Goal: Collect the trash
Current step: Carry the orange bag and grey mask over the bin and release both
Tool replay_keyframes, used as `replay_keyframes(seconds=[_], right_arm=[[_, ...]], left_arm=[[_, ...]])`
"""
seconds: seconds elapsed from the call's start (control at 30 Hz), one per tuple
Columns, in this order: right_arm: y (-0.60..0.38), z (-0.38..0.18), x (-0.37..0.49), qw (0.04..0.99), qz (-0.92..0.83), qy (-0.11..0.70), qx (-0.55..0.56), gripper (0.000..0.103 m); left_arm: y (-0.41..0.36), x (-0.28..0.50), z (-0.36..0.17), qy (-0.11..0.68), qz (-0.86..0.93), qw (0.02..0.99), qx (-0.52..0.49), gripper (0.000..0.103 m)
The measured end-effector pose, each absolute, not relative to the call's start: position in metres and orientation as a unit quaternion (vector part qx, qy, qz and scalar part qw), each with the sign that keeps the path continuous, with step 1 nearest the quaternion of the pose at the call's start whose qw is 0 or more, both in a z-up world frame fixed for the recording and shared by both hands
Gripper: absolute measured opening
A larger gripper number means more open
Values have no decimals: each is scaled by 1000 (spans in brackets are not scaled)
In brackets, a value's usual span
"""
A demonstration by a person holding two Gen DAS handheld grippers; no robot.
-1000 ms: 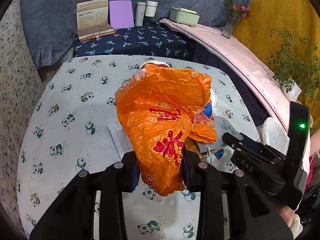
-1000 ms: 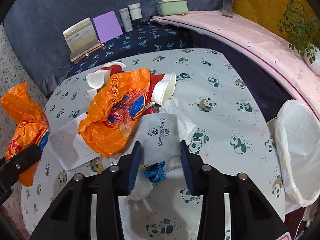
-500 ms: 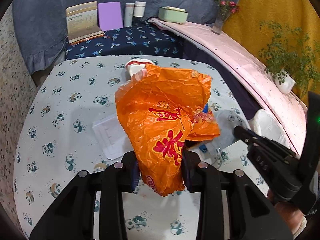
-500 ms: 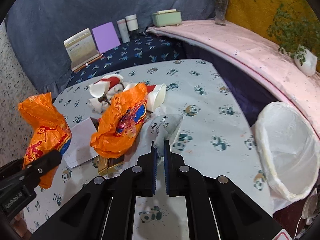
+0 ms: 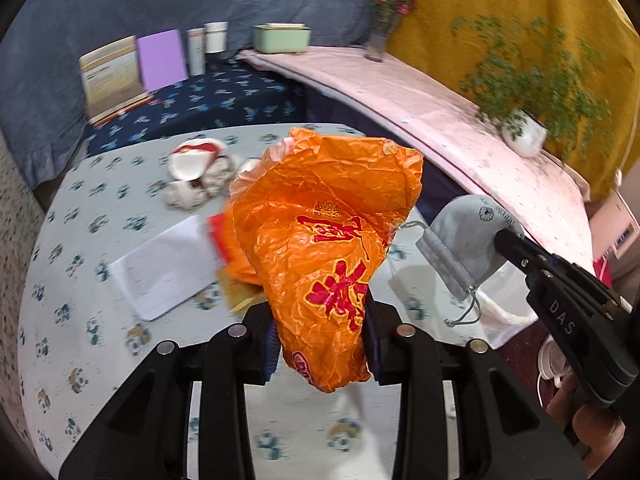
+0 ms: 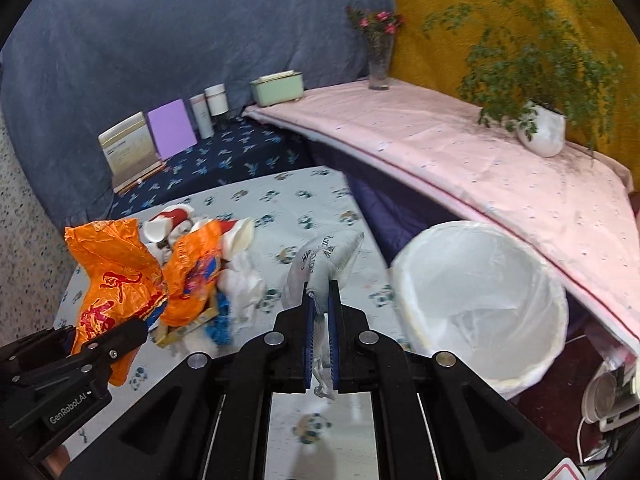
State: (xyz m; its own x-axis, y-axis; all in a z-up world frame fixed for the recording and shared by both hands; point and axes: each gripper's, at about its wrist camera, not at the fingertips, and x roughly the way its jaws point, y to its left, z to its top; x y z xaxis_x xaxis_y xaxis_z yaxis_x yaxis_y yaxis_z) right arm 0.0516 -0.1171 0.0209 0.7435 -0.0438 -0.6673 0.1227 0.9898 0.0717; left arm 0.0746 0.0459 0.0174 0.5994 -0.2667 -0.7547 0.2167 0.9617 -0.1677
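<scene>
At far left of the panda-print table (image 6: 344, 208), the left gripper (image 5: 320, 344) stays clamped on a crumpled orange plastic bag (image 5: 324, 240), holding it clear of the tabletop as it did a second ago; in the right wrist view the same bag (image 6: 112, 276) hangs at the table's left edge. Beside it lies the remaining litter: a white paper sheet (image 5: 168, 268), a second orange wrapper (image 6: 192, 276), crushed red-and-white paper cups (image 6: 168, 224), white tissue (image 6: 244, 284) and a scrap of blue material (image 6: 220, 320), all resting on the cloth. The change lies at centre. One second ago the right gripper (image 6: 320, 320) stood open around a grey cloth face mask (image 6: 324, 264) lying flat on the pile; its jaws are now closed on the mask's lower edge, and the mask is lifted off the table, its ear loop (image 5: 464, 316) dangling free in the left wrist view. To the right, just off the table's edge, stands the white-lined waste bin (image 6: 556, 344), mouth open and apparently almost empty. Both tools thus carry one item each, and the grasp phase appears complete for this pair. The next step is judged to be a rightward carry and release over the bin; the light bag may catch on the rim.
</scene>
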Motion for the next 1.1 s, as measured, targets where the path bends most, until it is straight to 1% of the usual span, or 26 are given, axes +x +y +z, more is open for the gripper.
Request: replay_keyframes(seconds=[0.23,0.63,0.83,1.0,1.1], right_arm=[[-181,21,34,930,-102,343,79,6],[-274,0,24,910,-187,353,112,6],[-303,-6,26,902,-212,355,125,6],[-315,-12,32,898,-219,359,129,6],[-320,-15,38,897,-219,362,132,6]], left_arm=[[-18,77,14,432,-183,883,5,32],[-134,91,-6,438,-260,858,69,33],[-170,98,-13,436,-282,850,87,33],[-190,105,-17,435,-292,846,99,36],[-198,109,-17,432,-293,847,103,40]])
